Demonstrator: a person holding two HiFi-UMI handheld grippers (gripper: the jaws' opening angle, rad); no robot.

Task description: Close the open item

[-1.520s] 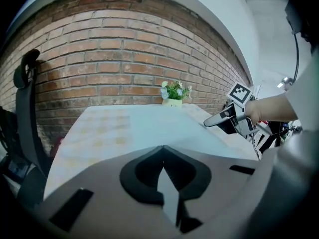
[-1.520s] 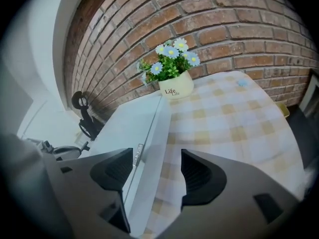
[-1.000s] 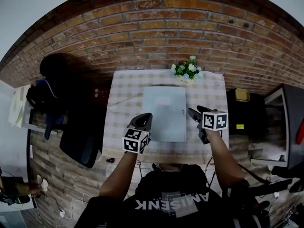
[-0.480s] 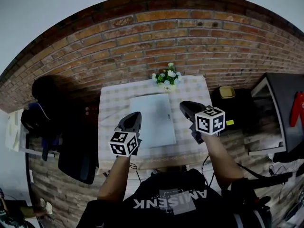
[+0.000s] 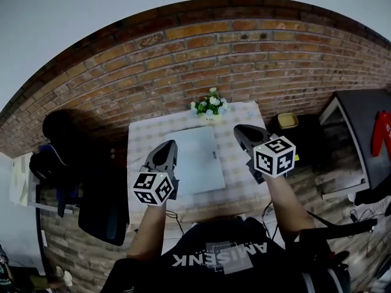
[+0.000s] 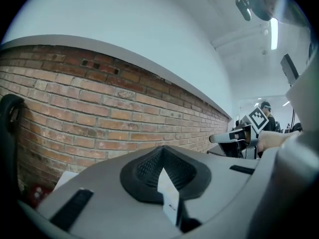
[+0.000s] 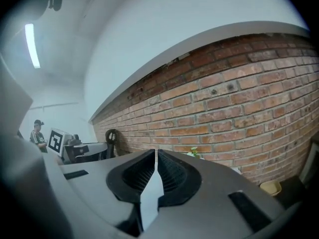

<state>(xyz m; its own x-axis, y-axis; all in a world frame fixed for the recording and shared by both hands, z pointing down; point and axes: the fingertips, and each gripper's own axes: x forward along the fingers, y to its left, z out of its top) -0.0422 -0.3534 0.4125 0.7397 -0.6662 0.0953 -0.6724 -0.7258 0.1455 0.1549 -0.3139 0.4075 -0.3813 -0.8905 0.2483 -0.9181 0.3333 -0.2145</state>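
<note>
One closed laptop (image 5: 197, 159), long axis toward the brick wall (image 5: 244, 60).

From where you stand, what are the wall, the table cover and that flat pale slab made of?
The wall: matt red brick, mortar lines. The table cover: likely woven cloth, pale check pattern. The slab: smooth light-grey shell, plastic or metal; cannot tell which.

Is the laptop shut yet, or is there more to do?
Done: the laptop lies flat and closed on the table. In hand: nothing. The left gripper is shut and empty, the right gripper has just closed its jaws on nothing, and both are held clear of the laptop. Left: nothing that I can see.
</note>
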